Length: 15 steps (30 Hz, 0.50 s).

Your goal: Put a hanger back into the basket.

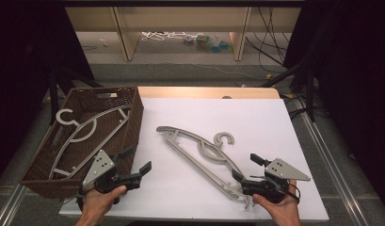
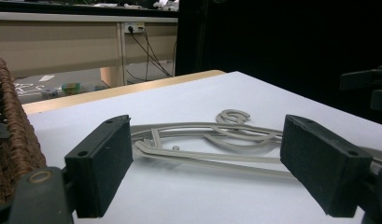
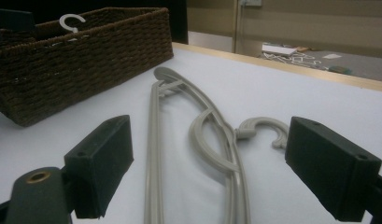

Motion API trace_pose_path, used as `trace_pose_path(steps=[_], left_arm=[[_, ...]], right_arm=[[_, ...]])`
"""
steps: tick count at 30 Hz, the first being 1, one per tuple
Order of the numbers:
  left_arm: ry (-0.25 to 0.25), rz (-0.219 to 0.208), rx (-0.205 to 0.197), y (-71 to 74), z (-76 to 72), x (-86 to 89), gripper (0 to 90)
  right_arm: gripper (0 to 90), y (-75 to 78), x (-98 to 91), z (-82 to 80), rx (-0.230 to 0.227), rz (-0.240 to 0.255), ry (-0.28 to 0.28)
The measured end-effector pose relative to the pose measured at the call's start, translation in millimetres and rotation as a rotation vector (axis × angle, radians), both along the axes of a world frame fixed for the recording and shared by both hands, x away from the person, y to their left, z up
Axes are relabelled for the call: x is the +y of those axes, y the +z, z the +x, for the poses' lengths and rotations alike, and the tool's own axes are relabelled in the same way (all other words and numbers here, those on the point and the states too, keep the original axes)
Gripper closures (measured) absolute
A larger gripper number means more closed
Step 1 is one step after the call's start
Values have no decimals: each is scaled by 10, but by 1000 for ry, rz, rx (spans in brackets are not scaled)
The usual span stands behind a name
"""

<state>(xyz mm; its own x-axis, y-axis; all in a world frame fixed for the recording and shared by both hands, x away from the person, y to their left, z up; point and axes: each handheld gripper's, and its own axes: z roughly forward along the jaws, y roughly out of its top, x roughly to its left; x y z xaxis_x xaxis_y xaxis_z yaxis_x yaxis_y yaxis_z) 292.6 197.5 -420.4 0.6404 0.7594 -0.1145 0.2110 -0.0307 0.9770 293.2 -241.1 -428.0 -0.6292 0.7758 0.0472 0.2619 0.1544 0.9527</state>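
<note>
Flat on the white surface [image 1: 256, 117] lies the grey plastic clothes hanger [image 1: 199, 155], its long axis running on a diagonal from the far left, close to the basket, down to the near right, where its end sits just beside the right gripper [image 1: 244, 169]; its hook [image 1: 224, 138] points off to the far right of the bar. The right gripper rests low at the near right corner of the surface, jaws spread wide and holding nothing, and in the right gripper view the hanger [image 3: 198, 135] stretches away straight between them. Over on the left, the left gripper [image 1: 136, 162] sits just beside the near corner of the dark brown woven wicker basket [image 1: 133, 117], jaws likewise wide apart and empty; the left gripper view looks across at the hanger [image 2: 212, 140] lying crosswise, basket wall [image 2: 13, 140] at the edge. The basket stands at the left edge of the surface, and inside it lies a second grey hanger [image 1: 86, 129], its hook towards the far left corner
</note>
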Motion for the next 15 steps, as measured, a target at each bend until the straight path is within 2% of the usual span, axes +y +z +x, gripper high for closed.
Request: trace_pose_path(steps=[3, 4, 7, 8, 11, 12, 14, 15], left_arm=[[-3, 17, -5, -30, -13, -20, 166], [-5, 24, -3, -40, -10, -21, 171], [-8, 26, 18, -77, -10, -31, 181], [-11, 28, 20, -83, -8, -36, 181], [-24, 28, 18, -95, -8, -53, 181], [-26, 39, 20, -103, -25, -55, 181], [-26, 35, 21, -103, -25, -55, 180], [-32, 19, 14, -109, -20, -60, 178]], right_arm=[[161, -15, 7, 14, 5, -1, 11], [161, -16, 4, 9, 17, -20, 10], [161, -28, 18, 16, 20, -24, 18], [161, -29, 24, 21, 37, -37, 23], [161, -46, 32, 51, 37, -44, 24], [161, -31, 27, 69, 53, -70, 22], [161, -31, 38, 87, 47, -69, 17], [161, -32, 38, 123, 65, -88, 24]])
